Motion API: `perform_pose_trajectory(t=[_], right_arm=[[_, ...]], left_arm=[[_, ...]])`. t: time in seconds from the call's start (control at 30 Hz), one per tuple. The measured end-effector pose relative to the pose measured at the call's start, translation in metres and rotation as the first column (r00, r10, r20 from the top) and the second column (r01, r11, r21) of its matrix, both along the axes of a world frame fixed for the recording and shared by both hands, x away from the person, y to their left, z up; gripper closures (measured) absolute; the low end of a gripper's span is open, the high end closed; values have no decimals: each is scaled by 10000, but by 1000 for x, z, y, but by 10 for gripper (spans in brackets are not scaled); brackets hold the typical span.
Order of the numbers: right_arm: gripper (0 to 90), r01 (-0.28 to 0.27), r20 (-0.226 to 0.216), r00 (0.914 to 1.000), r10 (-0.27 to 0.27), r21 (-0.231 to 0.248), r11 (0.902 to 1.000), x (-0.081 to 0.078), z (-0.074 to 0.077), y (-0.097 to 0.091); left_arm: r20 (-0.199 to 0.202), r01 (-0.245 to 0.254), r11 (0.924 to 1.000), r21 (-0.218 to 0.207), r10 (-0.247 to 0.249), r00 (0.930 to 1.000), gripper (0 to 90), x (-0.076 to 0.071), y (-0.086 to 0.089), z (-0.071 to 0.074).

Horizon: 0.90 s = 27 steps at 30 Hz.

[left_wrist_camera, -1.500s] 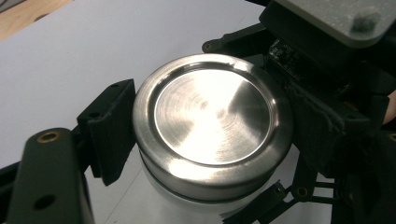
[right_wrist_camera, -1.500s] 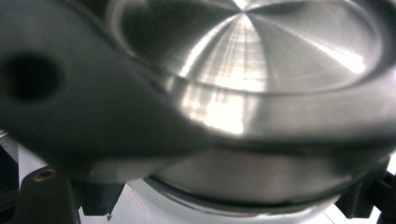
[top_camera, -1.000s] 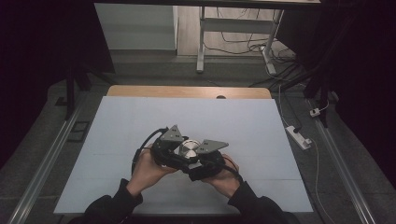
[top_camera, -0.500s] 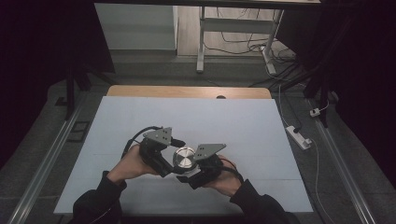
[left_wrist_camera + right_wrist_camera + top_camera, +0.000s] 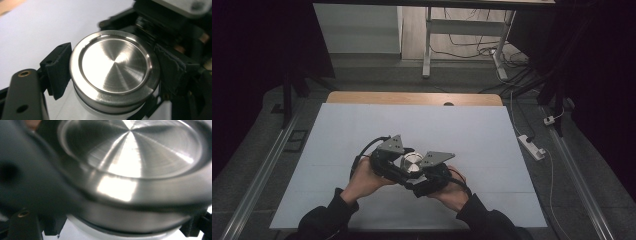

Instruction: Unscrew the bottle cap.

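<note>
Near the front edge of the pale worktop (image 5: 492, 140), both the left gripper (image 5: 393, 161) and right gripper (image 5: 424, 172) clamp the round brushed-steel lid (image 5: 113, 67) of a white-bodied container, apparently still on, so unscrewing seems unfinished

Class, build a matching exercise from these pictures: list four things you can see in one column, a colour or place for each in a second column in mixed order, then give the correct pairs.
Things:
1. metal lid
2. table
3. power strip
4. left gripper

Descriptions:
A. white block lying on the floor to the right of the table
B. shiny brushed silver disc with a raised rim
C. black, beside the lid in the person's left hand
D. pale surface with a wooden far edge

Pairs: 1-B, 2-D, 3-A, 4-C
</note>
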State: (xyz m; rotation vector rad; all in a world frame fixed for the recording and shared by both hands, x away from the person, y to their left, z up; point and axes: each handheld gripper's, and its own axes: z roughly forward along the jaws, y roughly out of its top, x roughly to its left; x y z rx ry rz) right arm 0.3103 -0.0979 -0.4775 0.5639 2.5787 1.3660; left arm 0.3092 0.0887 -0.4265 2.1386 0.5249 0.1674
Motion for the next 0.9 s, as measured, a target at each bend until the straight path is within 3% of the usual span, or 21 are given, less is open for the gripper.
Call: perform_pose_trajectory(t=[0.1,0.17,0.2,0.3,0.4,0.47,0.57,0.7,0.73,0.9], right_arm=[[149,655,16,9978,-655,73,9978,3,-1,-2],[149,908,-34,9959,-908,80,9958,4,-2,-2],[149,955,-97,9954,-954,122,9954,4,-2,-2],[149,757,-65,9971,-755,215,9969,3,0,-3],[149,425,-2,9991,-425,358,9985,2,2,-4],[149,41,29,10000,-42,333,9994,2,3,-4],[149,-586,33,9983,585,220,9980,-1,4,-3],[149,-968,50,9953,968,166,9952,-5,3,1],[149,-1085,96,9941,1084,112,9940,-6,3,3],[149,-1100,71,9939,1099,10,9939,-7,1,3]], left_arm=[[152,-1045,9945,-86,1046,9944,196,-4,-8,-2],[253,-1162,9932,-57,1164,9929,194,-4,-10,-3],[263,-1043,9945,-35,1043,9942,187,-4,-11,-3],[46,-419,9991,-56,419,9991,47,0,-7,0],[13,362,9993,-82,-362,9993,36,1,1,5],[41,1218,9925,43,-1218,9925,47,2,9,7],[107,1808,9834,154,-1810,9834,85,2,19,8],[110,2162,9763,-29,-2162,9763,149,4,25,7],[154,2404,9707,-34,-2403,9706,163,4,26,5],[-13,2379,9712,-109,-2379,9713,192,5,23,3]])
